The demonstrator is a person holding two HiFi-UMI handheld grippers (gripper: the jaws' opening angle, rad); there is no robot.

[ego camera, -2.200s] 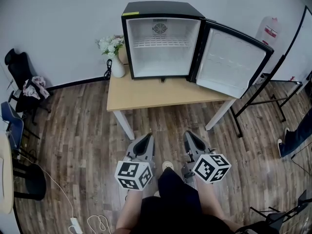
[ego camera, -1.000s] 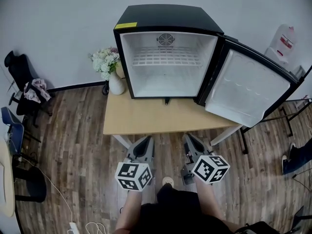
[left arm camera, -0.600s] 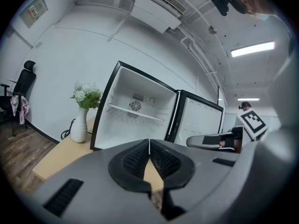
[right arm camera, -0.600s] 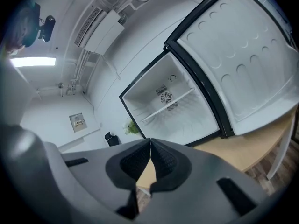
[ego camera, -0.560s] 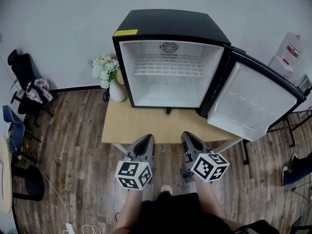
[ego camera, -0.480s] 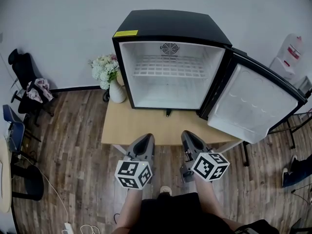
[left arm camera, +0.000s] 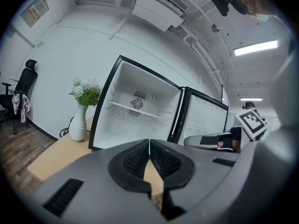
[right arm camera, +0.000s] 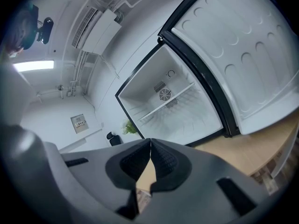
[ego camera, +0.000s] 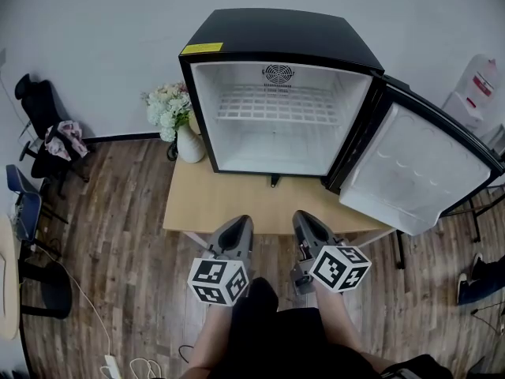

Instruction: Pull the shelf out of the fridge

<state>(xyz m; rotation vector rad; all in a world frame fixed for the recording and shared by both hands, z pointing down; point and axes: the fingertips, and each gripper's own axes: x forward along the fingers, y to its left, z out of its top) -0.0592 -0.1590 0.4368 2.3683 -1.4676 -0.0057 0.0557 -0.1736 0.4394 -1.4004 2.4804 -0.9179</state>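
Left gripper [ego camera: 241,219] and right gripper [ego camera: 301,215], both squeezed shut and empty, have moved nearer the fridge [ego camera: 276,34]; wire shelf [ego camera: 276,103] not reached yet

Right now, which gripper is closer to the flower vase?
Left. The left gripper is short of the table, diagonally from the vase; the right gripper is beside it, nearer the fridge door.

The fridge [ego camera: 278,36] has a smooth black shell with a soft sheen and a smooth white plastic lining. Its shelf [ego camera: 276,105] is white-coated wire. The surface [ego camera: 229,208] is pale matt wood and the floor [ego camera: 118,235] is darker grained planks. The vase [ego camera: 189,144] looks glossy white. The left gripper [left arm camera: 149,141] and right gripper [right arm camera: 150,140] are matt grey plastic with black ribbed pads [left arm camera: 134,161].
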